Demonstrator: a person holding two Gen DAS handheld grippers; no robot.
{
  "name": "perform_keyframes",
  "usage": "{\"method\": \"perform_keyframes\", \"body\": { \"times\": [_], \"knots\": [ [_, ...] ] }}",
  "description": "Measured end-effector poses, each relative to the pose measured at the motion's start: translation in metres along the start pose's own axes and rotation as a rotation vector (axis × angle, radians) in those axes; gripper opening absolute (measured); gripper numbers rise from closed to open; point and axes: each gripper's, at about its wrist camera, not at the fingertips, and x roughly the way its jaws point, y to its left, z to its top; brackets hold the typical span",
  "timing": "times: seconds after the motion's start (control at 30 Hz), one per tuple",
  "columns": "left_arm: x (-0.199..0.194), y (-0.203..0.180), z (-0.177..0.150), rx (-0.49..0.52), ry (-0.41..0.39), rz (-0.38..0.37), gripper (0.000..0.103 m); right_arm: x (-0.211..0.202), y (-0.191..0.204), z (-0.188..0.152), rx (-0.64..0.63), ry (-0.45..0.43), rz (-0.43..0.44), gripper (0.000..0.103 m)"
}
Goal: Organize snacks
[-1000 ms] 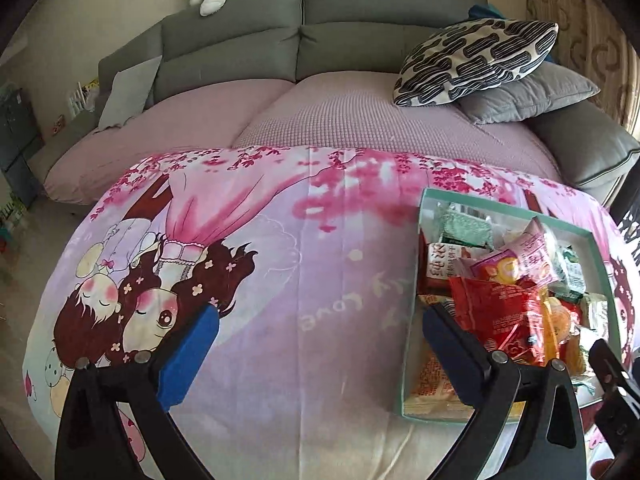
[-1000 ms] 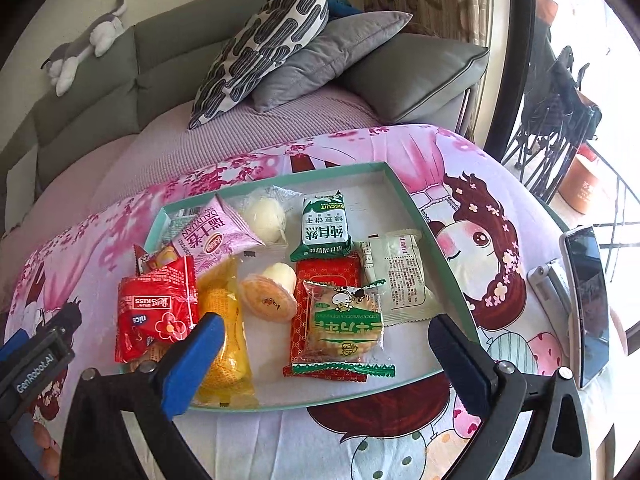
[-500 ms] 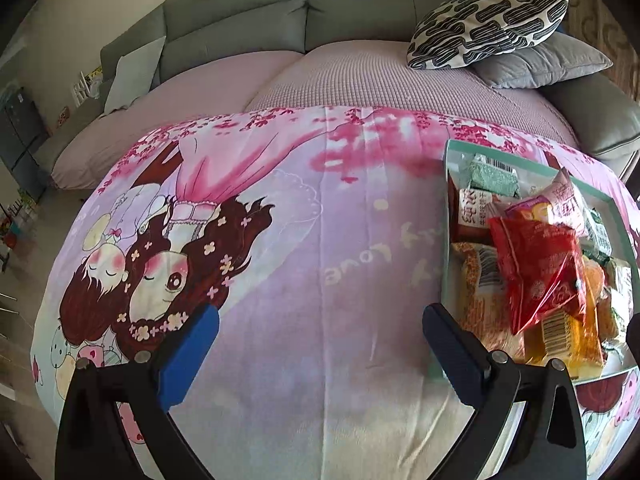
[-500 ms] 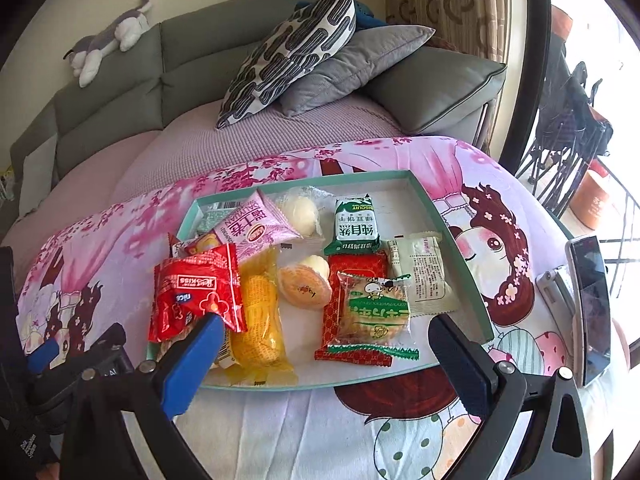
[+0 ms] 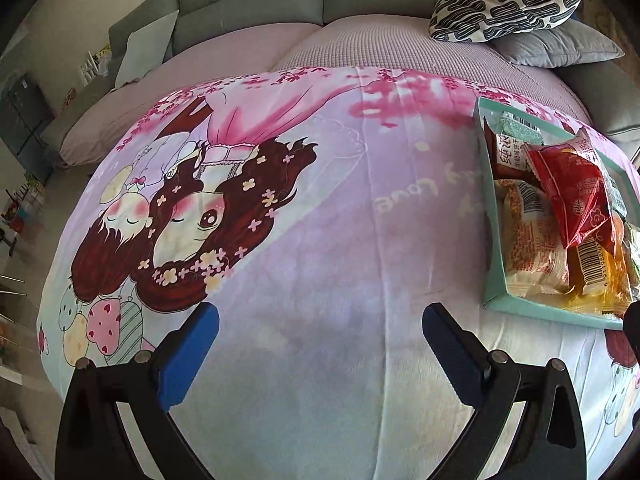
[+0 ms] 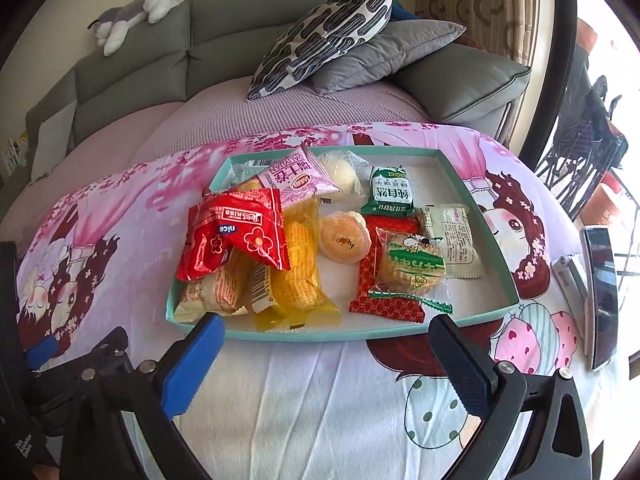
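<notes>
So both grippers are just hanging over the table with nothing in them. The left gripper (image 5: 320,344) has its jaws spread wide over a bare stretch of the cartoon tablecloth (image 5: 320,240), well left of the snacks, and the right gripper (image 6: 326,350) is also wide open, sitting just at the near edge of the teal tray (image 6: 476,184). You can catch the left gripper's blue pad poking in at the far left of the right wrist view too. All the snacks are in that tray, on the right half of the table. The left side of it is a heap: a red packet (image 6: 236,232) lies on top, tilted, over a yellow packet (image 6: 300,268) and a pale orange-printed packet (image 6: 212,292) at the near left corner. Behind them is a pink packet (image 6: 296,178), with a round white bun in clear wrap (image 6: 340,172) just to its right. Toward the middle there's a small orange cake (image 6: 344,236), and right of that a green-and-white biscuit pack (image 6: 388,192) at the far side, a white sachet (image 6: 452,240), and a clear-wrapped round cookie with green print (image 6: 412,264) resting on a flat red wrapper (image 6: 384,300). The tray's right end is mostly bare. Off to the right on the cloth lies a phone (image 6: 600,296). Behind the table is a grey sofa (image 6: 132,68) with a patterned pillow (image 6: 324,36) and a plush toy (image 6: 136,8) up top.
</notes>
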Motion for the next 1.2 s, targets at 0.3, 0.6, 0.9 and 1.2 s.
{"method": "perform_keyframes", "body": {
  "times": [0.3,0.6,0.9,1.2],
  "knots": [
    [0.004,0.008,-0.016,0.023,0.016,-0.003,0.102,0.012,0.008,-0.021,-0.03,0.068,0.006,0.103],
    [0.014,0.015,-0.011,-0.004,-0.004,-0.012,0.102,0.033,0.016,-0.025,-0.042,0.102,0.022,0.103],
    [0.022,0.016,-0.008,0.0,-0.009,-0.021,0.102,0.031,0.026,-0.023,-0.074,0.083,0.04,0.103],
    [0.025,0.018,-0.005,-0.007,-0.006,-0.025,0.102,0.033,0.027,-0.02,-0.077,0.087,0.035,0.103]
  ]
}}
